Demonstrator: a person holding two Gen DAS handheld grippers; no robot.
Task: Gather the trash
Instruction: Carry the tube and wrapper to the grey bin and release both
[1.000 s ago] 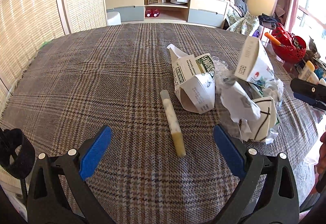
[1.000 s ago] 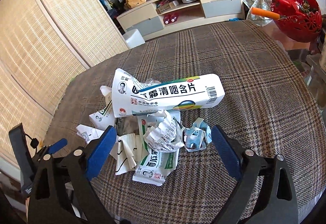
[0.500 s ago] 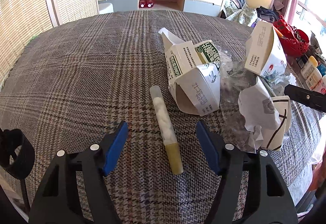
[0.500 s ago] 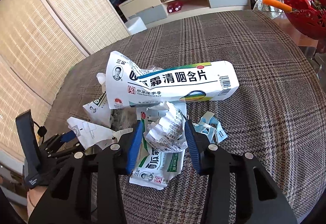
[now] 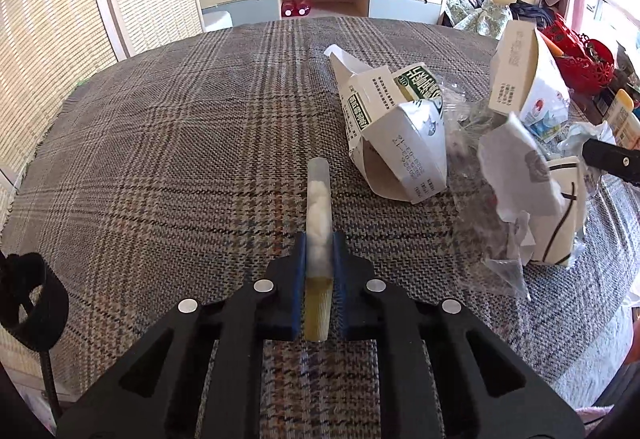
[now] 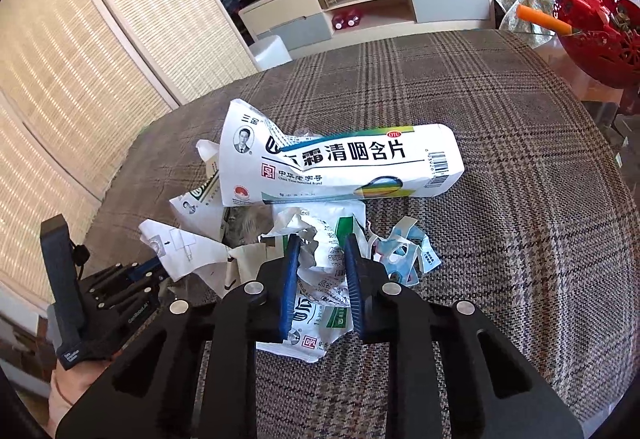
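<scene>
1. The lower end of the plastic tube [image 5: 318, 223] is sitting partly hidden between the blue pads [image 5: 298, 279], so only its yellowish base and cotton-filled middle are showing there.
2. The clear film [image 5: 486, 239] beside the torn boxes is proving hard to make out against the plaid tablecloth [image 5: 168, 143].
3. A crumpled leaflet [image 6: 322, 259] is covering most of the flat packet [image 6: 316, 339] under it, and the print on both is staying unreadable.
4. The left gripper [image 5: 319, 251] is closing on the tube, its pads pressing both sides; the tube is lying on the cloth, pointing away from the camera.
5. The right gripper [image 6: 320, 247] is closing on the crumpled leaflet, the paper bunching between its pads, just below the long white medicine box [image 6: 344, 167].
6. In the right wrist view, the left gripper is appearing at the lower left edge, cut off by the frame.
</scene>
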